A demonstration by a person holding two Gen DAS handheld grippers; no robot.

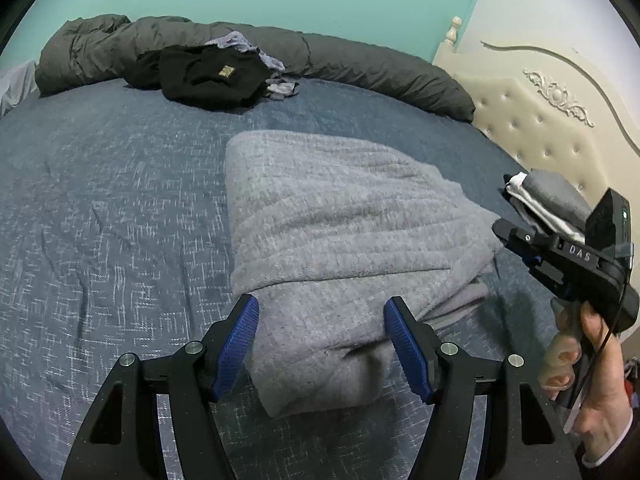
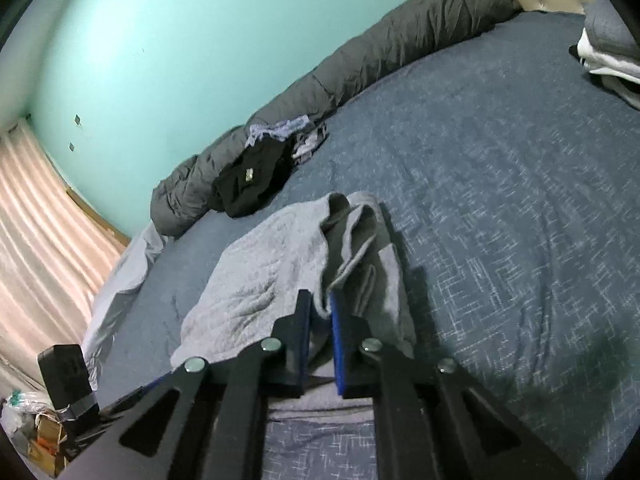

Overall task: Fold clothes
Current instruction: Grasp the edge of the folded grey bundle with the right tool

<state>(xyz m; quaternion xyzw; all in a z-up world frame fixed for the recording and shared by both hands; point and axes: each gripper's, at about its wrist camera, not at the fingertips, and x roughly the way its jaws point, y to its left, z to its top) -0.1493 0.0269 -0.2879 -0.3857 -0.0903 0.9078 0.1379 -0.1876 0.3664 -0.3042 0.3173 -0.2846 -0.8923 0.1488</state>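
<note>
Your right tool (image 2: pixel 321 300) is pinching the edge of the grey sweater (image 1: pixel 332 232) lying on the bed (image 1: pixel 120 200), w/ your left tool (image 1: pixel 321 312) spread wide around its near fold.

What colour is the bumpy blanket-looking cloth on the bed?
The cloth is light grey with a quilted texture. It shows best in the left wrist view, lying on the blue bedspread.

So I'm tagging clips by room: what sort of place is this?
A bedroom, most likely: a bed under a blue woven bedspread, a cream tufted headboard, and a rolled dark grey duvet along the wall.
</note>
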